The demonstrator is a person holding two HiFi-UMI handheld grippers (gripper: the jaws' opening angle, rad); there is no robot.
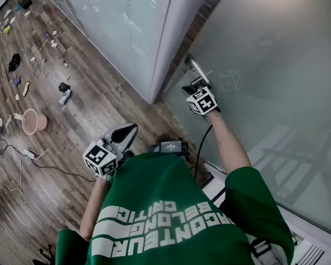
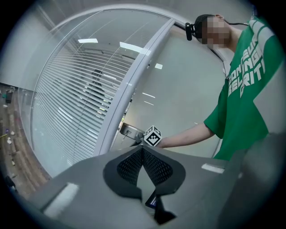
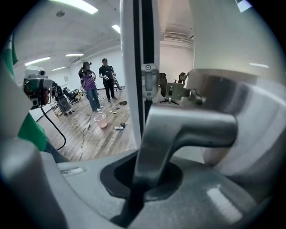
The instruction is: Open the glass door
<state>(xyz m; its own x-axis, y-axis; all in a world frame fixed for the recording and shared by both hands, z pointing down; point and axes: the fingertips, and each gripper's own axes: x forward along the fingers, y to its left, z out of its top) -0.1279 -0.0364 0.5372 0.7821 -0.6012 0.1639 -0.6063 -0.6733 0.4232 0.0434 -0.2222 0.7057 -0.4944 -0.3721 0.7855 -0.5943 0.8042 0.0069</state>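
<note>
- Evidently the handle step is in hand: the right tongs (image 3: 147, 176) are clamped on the metal lever handle (image 3: 187, 127), at the centre of the right gripper view.
- Filling the right of the head view, the glass door (image 1: 275, 60) has its handle edge just beside the white frame (image 1: 167, 59).
- Low in the centre, the left tongs (image 2: 143, 154) are together and empty, apart from the door.
- Next, I judge, comes a firm clamp and a swing along the door's arc. I cannot tell whether the latch is free.
</note>
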